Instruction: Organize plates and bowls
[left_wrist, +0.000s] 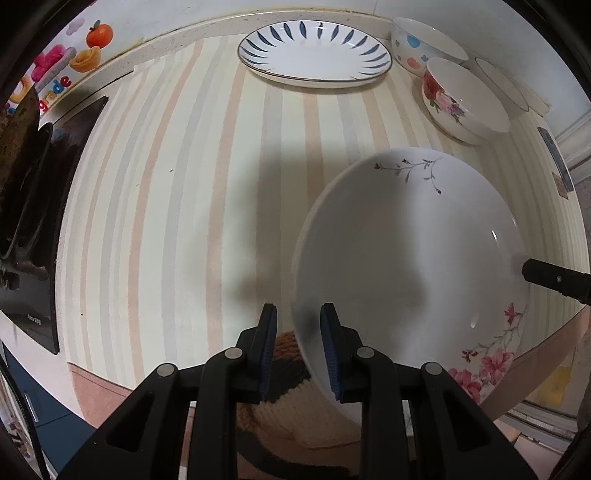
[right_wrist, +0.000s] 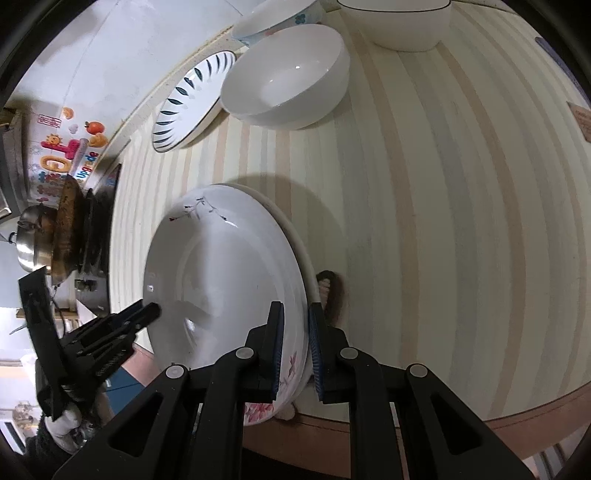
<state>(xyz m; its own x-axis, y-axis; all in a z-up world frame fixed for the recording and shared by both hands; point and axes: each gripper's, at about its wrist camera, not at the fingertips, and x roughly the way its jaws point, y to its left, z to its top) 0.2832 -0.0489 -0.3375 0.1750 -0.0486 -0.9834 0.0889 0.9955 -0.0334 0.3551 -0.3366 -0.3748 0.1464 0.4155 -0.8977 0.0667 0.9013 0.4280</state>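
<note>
Left tool (left_wrist: 298, 345) pinched on floral plate (left_wrist: 406, 258) rim, right tool (right_wrist: 296, 349) pinched on opposite rim; plate held over striped desk (left_wrist: 184, 184) near front edge. Glazed ceramic judged stiff, slippery, breakable; rim grip advised.

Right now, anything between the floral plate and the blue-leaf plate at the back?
Nothing visible. Both grippers, left gripper and right gripper, clamp the floral plate by its rim. The striped tabletop toward the blue-leaf plate is bare; the bowls sit off to its right.
</note>
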